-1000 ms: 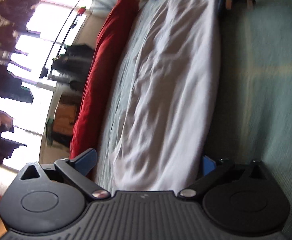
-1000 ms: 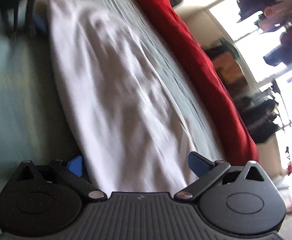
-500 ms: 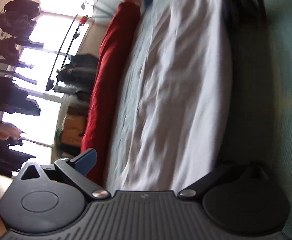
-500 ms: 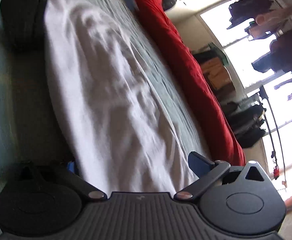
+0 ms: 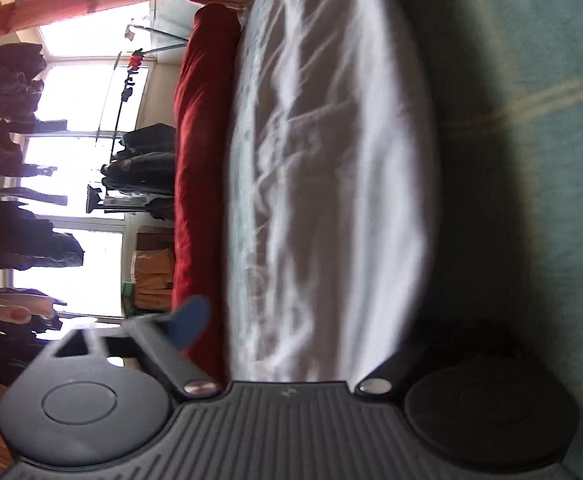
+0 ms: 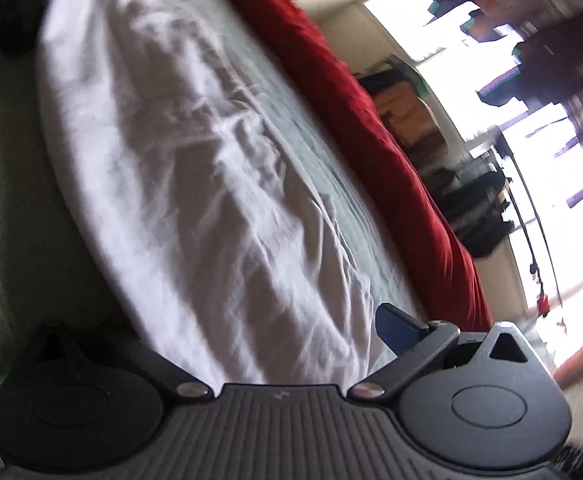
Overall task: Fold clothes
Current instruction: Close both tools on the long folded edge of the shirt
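A wrinkled white garment (image 5: 331, 168) lies lengthwise on a teal bedspread (image 5: 531, 200). My left gripper (image 5: 295, 332) is at its near end, its jaws closing with the cloth between them. Its blue left pad (image 5: 187, 322) stands clear of the fabric, and its right finger is lost in shadow at the cloth's edge. The garment (image 6: 195, 184) fills the right wrist view as well. My right gripper (image 6: 265, 328) straddles the opposite end with jaws wide. One blue pad (image 6: 395, 328) shows beside the cloth; the other finger is hidden under it.
A red blanket (image 5: 199, 184) runs along the far side of the bed (image 6: 371, 120). Beyond it are bright windows, hanging dark clothes (image 5: 7, 220) and cardboard boxes (image 5: 151, 272). A dark blurred shape (image 6: 7, 12) sits at the garment's far end.
Both grippers sank closer to the cloth's ends. The blue pad on each one's bed side dropped out of sight. The left gripper's visible pad moved inward.
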The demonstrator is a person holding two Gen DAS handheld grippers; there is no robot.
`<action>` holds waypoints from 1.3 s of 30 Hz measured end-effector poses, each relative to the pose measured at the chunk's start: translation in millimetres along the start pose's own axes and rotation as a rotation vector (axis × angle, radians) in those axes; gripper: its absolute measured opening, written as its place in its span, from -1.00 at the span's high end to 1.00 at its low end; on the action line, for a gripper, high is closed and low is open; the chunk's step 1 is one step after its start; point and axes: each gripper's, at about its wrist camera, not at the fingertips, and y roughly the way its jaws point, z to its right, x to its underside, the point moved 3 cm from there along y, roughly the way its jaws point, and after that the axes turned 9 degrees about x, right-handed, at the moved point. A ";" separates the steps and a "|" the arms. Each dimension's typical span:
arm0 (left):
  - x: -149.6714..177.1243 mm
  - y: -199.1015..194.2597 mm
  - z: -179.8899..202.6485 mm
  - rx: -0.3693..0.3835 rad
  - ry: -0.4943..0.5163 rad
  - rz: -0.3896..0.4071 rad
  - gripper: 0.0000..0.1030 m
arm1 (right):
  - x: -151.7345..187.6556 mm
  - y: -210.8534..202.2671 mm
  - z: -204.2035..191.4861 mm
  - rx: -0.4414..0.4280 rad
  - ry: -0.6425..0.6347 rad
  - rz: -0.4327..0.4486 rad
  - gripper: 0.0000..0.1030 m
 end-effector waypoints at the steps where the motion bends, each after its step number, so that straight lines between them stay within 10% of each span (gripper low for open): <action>1: 1.5 1.6 7.6 0.014 -0.001 0.004 0.83 | 2.4 -3.7 -1.2 0.010 0.019 -0.002 -0.99; 5: 3.3 9.2 4.9 0.050 -0.088 -0.001 1.00 | 2.8 -10.9 -9.9 -0.008 0.019 -0.005 -0.60; 7: 1.1 12.0 3.3 0.059 -0.085 -0.012 1.00 | 2.4 -18.6 -19.1 -0.037 -0.017 0.004 -0.13; 9: -1.0 13.1 0.9 0.066 -0.086 -0.023 1.00 | 3.1 -25.8 -37.7 -0.050 -0.095 0.020 0.81; 25: 0.1 7.3 4.3 0.061 -0.133 -0.025 1.00 | 4.4 -28.9 -50.1 0.005 -0.130 0.031 0.85; 39: 0.2 5.2 5.7 0.067 -0.147 -0.019 1.00 | 4.7 -40.2 -74.5 0.036 -0.460 0.084 0.83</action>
